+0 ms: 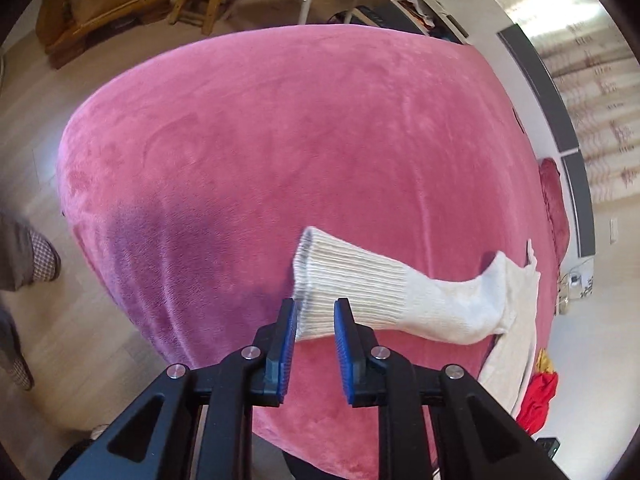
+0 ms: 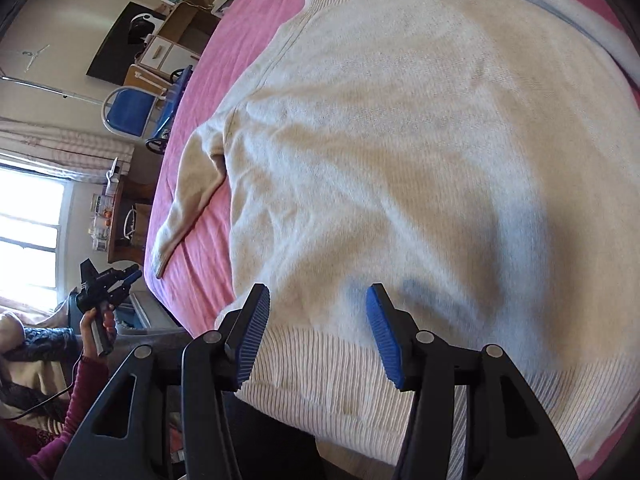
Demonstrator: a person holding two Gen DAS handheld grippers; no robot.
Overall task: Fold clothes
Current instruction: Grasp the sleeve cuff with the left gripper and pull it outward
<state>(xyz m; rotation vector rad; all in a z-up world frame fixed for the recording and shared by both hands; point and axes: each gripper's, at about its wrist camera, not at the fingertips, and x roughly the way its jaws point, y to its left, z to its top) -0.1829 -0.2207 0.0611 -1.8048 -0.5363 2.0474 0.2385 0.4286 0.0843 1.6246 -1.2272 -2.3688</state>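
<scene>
The left hand-held gripper (image 1: 315, 312) gapes just above the cream sweater's (image 2: 400, 160) sleeve cuff (image 1: 320, 276) (ribbed, lower centre); the right hand-held gripper (image 2: 318, 300) stands apart over its hem (image 2: 320, 380).

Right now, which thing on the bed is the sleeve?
Find the big pink bed. Near its edge a cream sweater lies flat. The sleeve stretches out from it, a pale tube ending in a ribbed cuff with a grey rim.
</scene>
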